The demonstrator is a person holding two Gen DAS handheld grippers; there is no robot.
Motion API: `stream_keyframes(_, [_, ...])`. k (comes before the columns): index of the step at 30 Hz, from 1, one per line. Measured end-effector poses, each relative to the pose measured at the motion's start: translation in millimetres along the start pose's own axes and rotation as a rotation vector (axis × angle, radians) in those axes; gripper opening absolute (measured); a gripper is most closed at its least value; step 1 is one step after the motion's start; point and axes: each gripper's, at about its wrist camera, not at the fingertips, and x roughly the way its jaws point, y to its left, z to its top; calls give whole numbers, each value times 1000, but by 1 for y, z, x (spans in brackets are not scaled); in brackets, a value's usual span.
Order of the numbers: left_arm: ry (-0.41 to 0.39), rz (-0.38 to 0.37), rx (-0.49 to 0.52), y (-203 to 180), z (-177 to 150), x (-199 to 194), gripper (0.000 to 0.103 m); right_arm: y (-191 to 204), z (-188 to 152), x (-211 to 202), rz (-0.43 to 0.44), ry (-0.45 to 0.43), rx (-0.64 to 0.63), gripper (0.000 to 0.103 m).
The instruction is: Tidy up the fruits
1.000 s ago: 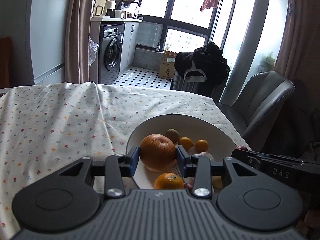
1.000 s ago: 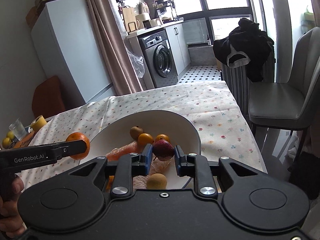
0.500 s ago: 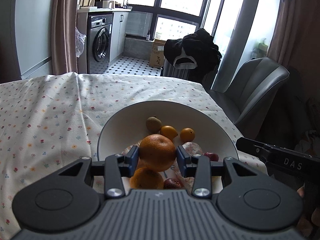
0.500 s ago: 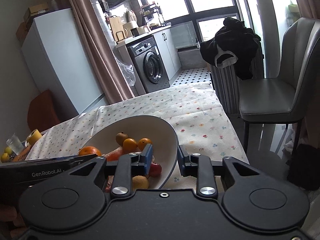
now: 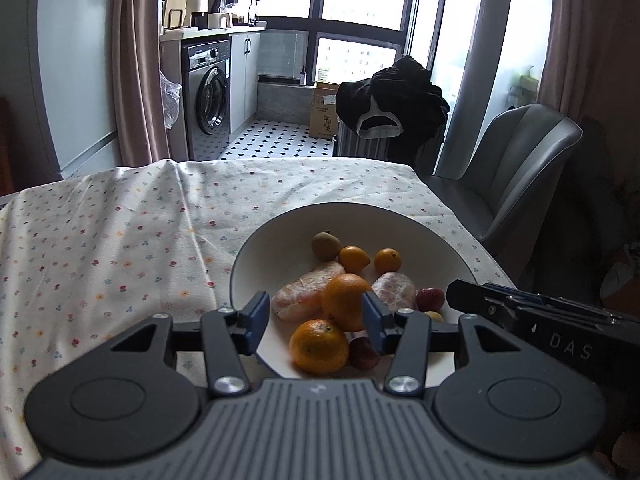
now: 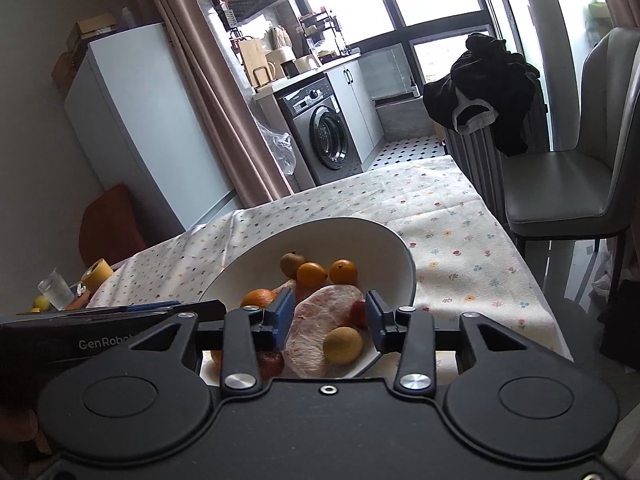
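A white bowl (image 5: 256,256) sits on the flowered tablecloth near the table's right edge. It holds a large orange (image 5: 345,300), a second orange (image 5: 319,346), a kiwi (image 5: 325,246), two small oranges (image 5: 387,260), two net-wrapped peeled pieces (image 5: 308,290) and red fruits (image 5: 430,298). My left gripper (image 5: 315,319) hovers open over the bowl's near rim, and the large orange lies loose between its fingers. My right gripper (image 6: 329,317) is open above the bowl (image 6: 384,248), over a wrapped piece (image 6: 316,320) and a yellow fruit (image 6: 343,345).
A grey chair (image 5: 516,168) stands just past the table's right edge. In the right wrist view a glass (image 6: 56,294), a yellow roll (image 6: 97,274) and a lemon (image 6: 41,302) sit at the far left. The flowered cloth (image 5: 100,240) stretches left of the bowl.
My left gripper has opened and let the large orange down into the bowl. The right gripper, which let go of the red fruit earlier, has opened wider and moved back over the bowl.
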Motion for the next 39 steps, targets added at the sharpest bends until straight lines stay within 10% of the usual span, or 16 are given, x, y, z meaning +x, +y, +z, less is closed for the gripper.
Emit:
stream_keyframes(14, [-66,119,-36,39,-10,-49,90,32,-2,-22,18,-36,-29,61])
stream_keyframes(28, [-115,196,-101,83,-28,-109,95,79,-7,-42,39,-67,-99,102])
stream_keyframes(39, [-175,199,-179,98,-46,-163,103,104,-11,-68,48,-73,-131,103])
